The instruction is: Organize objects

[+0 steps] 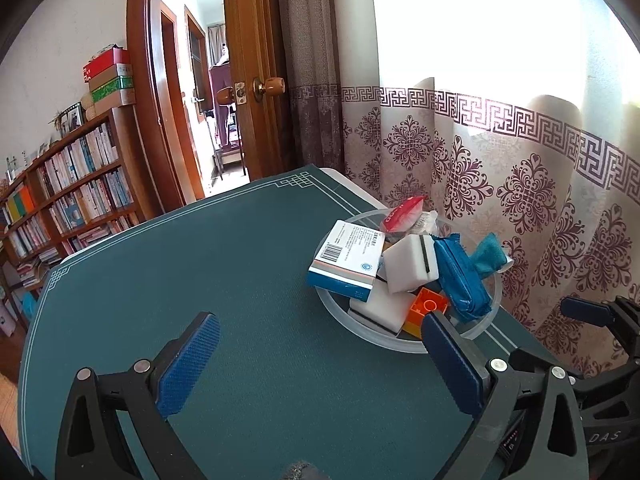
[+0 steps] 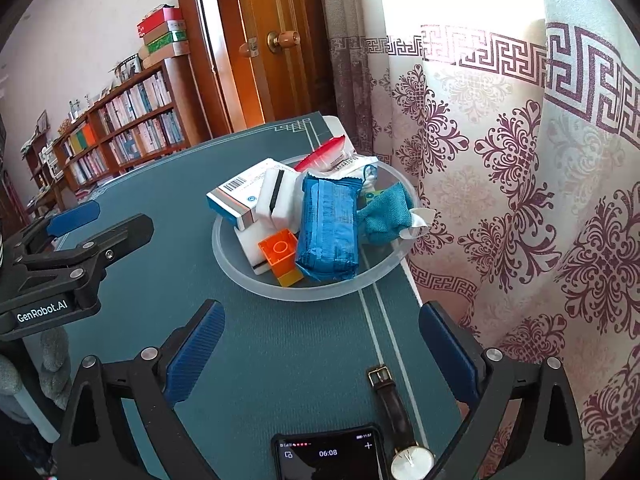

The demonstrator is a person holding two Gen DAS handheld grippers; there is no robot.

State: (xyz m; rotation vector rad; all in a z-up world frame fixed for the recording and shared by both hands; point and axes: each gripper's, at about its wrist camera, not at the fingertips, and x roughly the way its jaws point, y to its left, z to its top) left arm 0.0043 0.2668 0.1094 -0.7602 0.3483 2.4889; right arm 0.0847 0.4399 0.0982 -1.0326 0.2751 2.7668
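Two grippers hover over a table covered with a dark green mat, both with nothing between their blue-padded fingers.

From the left wrist camera, the left gripper [image 1: 320, 364] has its fingers spread wide apart above the bare mat [image 1: 200, 264]. Just past its right finger sits a clear round bowl [image 1: 486, 322], near the table's right edge, close to a patterned curtain [image 1: 520, 168]. The bowl is heaped with small items: a blue and white box [image 1: 346, 260] with a barcode leaning over the rim, two white blocks [image 1: 412, 262] with dark slots, an orange toy brick [image 1: 430, 305], a blue snack packet [image 1: 460, 276], a teal cloth [image 1: 490, 256], and a red and white packet [image 1: 402, 214] at the back. Part of the right gripper [image 1: 592, 312] shows at the far right edge. A bookshelf [image 1: 72, 188] and an open wooden door [image 1: 256, 60] stand behind the table.

From the right wrist camera, the right gripper [image 2: 320, 360] is also spread wide open over the mat [image 2: 280, 344]. The bowl [image 2: 228, 256] lies ahead of it, well apart from the fingertips, holding the same pile: box [image 2: 236, 196], white blocks [image 2: 276, 196], orange brick [image 2: 280, 250], blue packet [image 2: 328, 228], teal cloth [image 2: 386, 210], red packet [image 2: 322, 156]. Close to the camera, between the fingers, lie a phone [image 2: 328, 456] with a lit screen and a wristwatch [image 2: 396, 412] with a dark strap. The left gripper [image 2: 76, 220] shows at the left, its fingers apart.
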